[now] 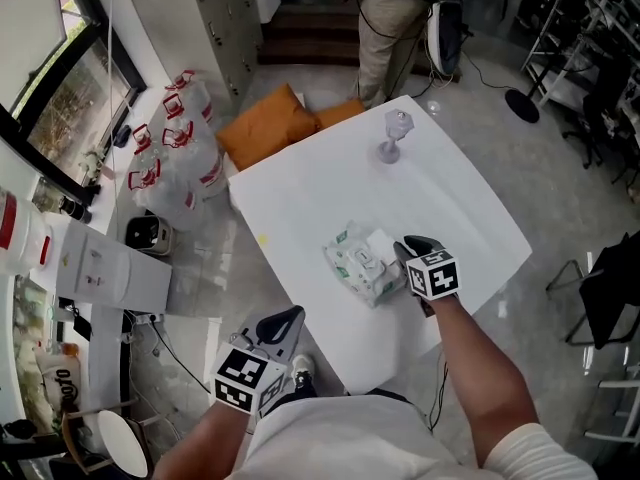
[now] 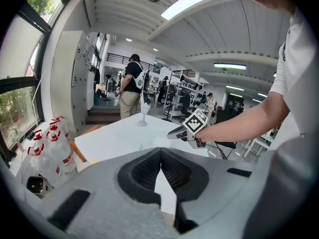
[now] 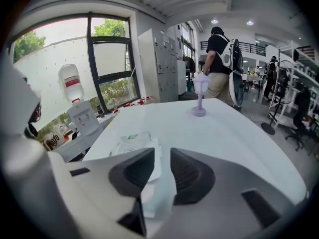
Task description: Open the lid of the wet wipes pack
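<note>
Head view puts the pack (image 1: 348,251) on the table (image 1: 460,198), the right gripper (image 1: 408,251) just at its right edge; the right gripper view shows those jaws apart, pinching nothing. The left gripper (image 1: 283,326) hangs off the near edge, jaws pressed together, empty. Step in hand looks like catching the lid (image 1: 366,264) (whether it is raised is unclear); next calls for pinching its lip and lifting.
</note>
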`<state>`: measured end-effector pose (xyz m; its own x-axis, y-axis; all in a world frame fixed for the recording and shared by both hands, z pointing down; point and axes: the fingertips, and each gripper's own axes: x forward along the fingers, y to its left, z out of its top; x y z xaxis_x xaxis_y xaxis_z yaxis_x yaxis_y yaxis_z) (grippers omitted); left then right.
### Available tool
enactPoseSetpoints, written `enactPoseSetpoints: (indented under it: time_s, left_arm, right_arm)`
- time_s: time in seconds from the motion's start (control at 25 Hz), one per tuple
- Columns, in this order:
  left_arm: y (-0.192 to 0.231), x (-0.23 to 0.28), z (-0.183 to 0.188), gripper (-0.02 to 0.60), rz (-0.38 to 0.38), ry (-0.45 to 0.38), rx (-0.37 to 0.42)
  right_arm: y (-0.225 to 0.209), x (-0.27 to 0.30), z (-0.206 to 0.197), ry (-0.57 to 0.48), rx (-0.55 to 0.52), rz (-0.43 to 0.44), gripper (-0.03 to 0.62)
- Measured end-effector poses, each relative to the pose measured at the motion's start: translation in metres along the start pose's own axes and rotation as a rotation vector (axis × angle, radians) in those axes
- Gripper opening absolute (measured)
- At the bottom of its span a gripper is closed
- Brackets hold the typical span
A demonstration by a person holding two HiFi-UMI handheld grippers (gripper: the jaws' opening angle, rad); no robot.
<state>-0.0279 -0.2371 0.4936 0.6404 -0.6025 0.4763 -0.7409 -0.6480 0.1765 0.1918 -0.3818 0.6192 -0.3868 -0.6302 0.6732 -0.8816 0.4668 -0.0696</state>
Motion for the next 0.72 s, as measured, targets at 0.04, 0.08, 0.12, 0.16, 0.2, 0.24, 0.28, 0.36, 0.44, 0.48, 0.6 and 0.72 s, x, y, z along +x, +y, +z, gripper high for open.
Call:
enactPoseSetpoints:
  time_s: [0.04, 0.08, 0.12, 0.16, 0.2, 0.24, 0.28, 0.36, 0.44, 0.48, 0.6, 0.72]
  left_arm:
    - [-0.001, 0.002, 0.002, 0.008, -0.009, -0.003, 0.007]
    - [-0.002, 0.003, 0.004, 0.009, -0.017, -0.006, 0.014]
    - [-0.003, 0.004, 0.007, 0.008, -0.026, -0.009, 0.021]
    - [-0.005, 0.005, 0.009, 0.008, -0.034, -0.012, 0.028]
    - [-0.006, 0.005, 0.011, 0.008, -0.042, -0.016, 0.035]
    - [-0.007, 0.006, 0.012, 0.008, -0.047, -0.02, 0.04]
    - [-0.007, 0.006, 0.014, 0.008, -0.052, -0.024, 0.045]
    - [-0.007, 0.006, 0.016, 0.008, -0.059, -0.03, 0.05]
    - [-0.007, 0.007, 0.017, 0.008, -0.067, -0.033, 0.051]
    - [-0.007, 0.007, 0.018, 0.008, -0.072, -0.034, 0.051]
    - [-0.008, 0.009, 0.024, 0.008, -0.084, -0.045, 0.055]
    - [-0.01, 0.008, 0.033, 0.008, -0.095, -0.066, 0.055]
  right_arm:
    - [0.002, -0.007, 0.0, -0.009, -0.003, -0.001, 0.107]
    - [0.004, -0.014, 0.0, -0.017, -0.008, -0.005, 0.107]
    - [0.006, -0.022, 0.0, -0.025, -0.012, -0.01, 0.107]
    - [0.008, -0.029, 0.001, -0.034, -0.011, -0.016, 0.107]
    - [0.011, -0.037, 0.001, -0.043, -0.005, -0.021, 0.107]
    - [0.014, -0.045, 0.001, -0.053, 0.005, -0.026, 0.106]
    - [0.017, -0.053, 0.001, -0.061, 0.015, -0.03, 0.105]
    - [0.025, -0.07, 0.0, -0.072, 0.029, -0.036, 0.103]
    - [0.035, -0.087, 0.002, -0.086, 0.043, -0.035, 0.098]
    - [0.041, -0.097, 0.003, -0.097, 0.053, -0.032, 0.098]
    - [0.057, -0.128, 0.012, -0.149, 0.077, -0.027, 0.092]
    - [0.073, -0.157, 0.022, -0.2, 0.089, -0.016, 0.085]
